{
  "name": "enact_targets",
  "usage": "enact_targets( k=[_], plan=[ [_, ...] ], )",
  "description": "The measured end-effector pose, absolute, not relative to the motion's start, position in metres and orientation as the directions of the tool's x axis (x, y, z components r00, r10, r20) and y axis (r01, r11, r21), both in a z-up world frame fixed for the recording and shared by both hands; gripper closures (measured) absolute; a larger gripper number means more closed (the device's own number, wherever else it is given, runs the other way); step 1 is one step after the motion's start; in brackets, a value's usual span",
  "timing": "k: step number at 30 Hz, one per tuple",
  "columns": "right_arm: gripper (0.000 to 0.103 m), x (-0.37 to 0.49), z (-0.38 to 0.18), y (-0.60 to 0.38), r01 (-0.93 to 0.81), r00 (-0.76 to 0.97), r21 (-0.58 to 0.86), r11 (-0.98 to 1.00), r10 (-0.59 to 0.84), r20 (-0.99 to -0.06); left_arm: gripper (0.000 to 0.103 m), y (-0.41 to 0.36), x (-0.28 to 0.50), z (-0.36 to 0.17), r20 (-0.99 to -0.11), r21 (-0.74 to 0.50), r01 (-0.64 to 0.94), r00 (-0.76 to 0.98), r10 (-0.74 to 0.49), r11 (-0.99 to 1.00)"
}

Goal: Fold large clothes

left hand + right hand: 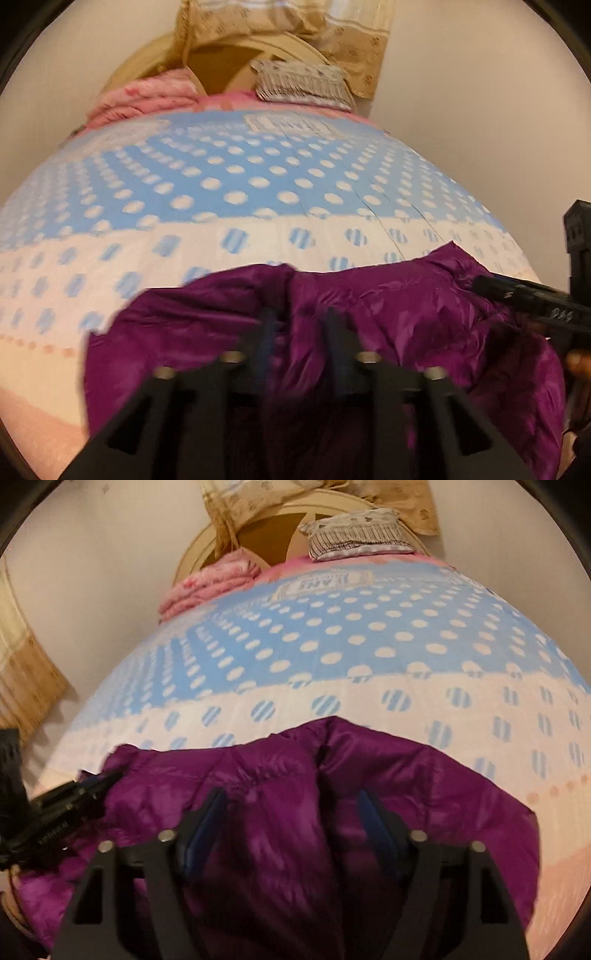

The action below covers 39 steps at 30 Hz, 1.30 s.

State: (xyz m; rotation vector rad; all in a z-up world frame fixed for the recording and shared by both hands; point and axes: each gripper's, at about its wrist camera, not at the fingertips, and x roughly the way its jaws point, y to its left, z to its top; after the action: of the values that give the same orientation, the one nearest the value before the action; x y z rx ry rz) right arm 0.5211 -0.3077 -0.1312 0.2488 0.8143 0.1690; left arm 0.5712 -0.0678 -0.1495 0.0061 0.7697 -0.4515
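Note:
A shiny purple padded jacket (406,314) (424,775) lies crumpled on the near part of a bed. In the left wrist view, my left gripper (299,314) hovers over the jacket's middle; its fingers stand apart, with purple fabric showing loosely in the gap. That view is blurred. My right gripper (291,794) is spread wide over the jacket, its blue pads clear of the cloth. Each gripper also shows in the other's view: the right one (480,284) at the jacket's right edge, the left one (107,779) at its left edge.
The bedspread (258,177) (369,635) is blue with white dots, turning white and peach nearer me. At the head lie a striped pillow (303,83), a folded pink blanket (147,98) and a rounded headboard (229,59). A beige curtain (26,672) hangs at the left.

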Motion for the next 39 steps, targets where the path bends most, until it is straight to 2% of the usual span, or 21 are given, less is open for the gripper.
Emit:
enact_targets(
  k=[2, 5, 8, 10, 13, 17, 26, 32, 39],
  plan=[
    [0.026, 0.510, -0.118, -0.306, -0.039, 0.689, 0.254, 0.966, 0.210, -0.694, 0.040, -0.055, 0.557, -0.135, -0.636, -0.180, 0.373, 0.662, -0.397, 0.910],
    [0.040, 0.482, -0.098, -0.289, -0.097, 0.701, 0.270, 0.958, 0.258, -0.664, 0.036, -0.049, 0.534, -0.114, -0.603, -0.167, 0.342, 0.707, -0.370, 0.925],
    [0.045, 0.466, -0.099, -0.256, -0.175, 0.657, 0.253, 0.951, 0.305, -0.689, 0.035, -0.062, 0.511, -0.113, -0.609, -0.187, 0.398, 0.671, -0.423, 0.898],
    [0.045, 0.449, -0.109, -0.238, -0.208, 0.633, 0.212, 0.955, 0.297, -0.715, 0.035, -0.074, 0.493, -0.122, -0.638, -0.148, 0.429, 0.647, -0.418, 0.891],
    [0.045, 0.425, -0.126, -0.234, -0.198, 0.628, 0.171, 0.965, 0.259, -0.734, 0.035, -0.081, 0.470, -0.144, -0.664, -0.089, 0.443, 0.641, -0.385, 0.892],
    [0.049, 0.411, -0.154, -0.241, -0.171, 0.599, 0.190, 0.967, 0.255, -0.759, 0.035, -0.075, 0.461, -0.169, -0.692, -0.116, 0.414, 0.618, -0.372, 0.903],
    [0.050, 0.397, -0.182, -0.235, -0.159, 0.657, 0.133, 0.978, 0.205, -0.726, 0.029, -0.084, 0.466, -0.191, -0.706, -0.068, 0.396, 0.630, -0.324, 0.916],
    [0.049, 0.398, -0.183, -0.232, -0.152, 0.669, 0.111, 0.982, 0.184, -0.720, 0.025, -0.092, 0.464, -0.198, -0.710, -0.005, 0.386, 0.648, -0.275, 0.922],
    [0.049, 0.399, -0.184, -0.228, -0.148, 0.672, 0.085, 0.985, 0.164, -0.722, 0.022, -0.093, 0.465, -0.200, -0.718, 0.003, 0.386, 0.642, -0.267, 0.922]
  ],
)
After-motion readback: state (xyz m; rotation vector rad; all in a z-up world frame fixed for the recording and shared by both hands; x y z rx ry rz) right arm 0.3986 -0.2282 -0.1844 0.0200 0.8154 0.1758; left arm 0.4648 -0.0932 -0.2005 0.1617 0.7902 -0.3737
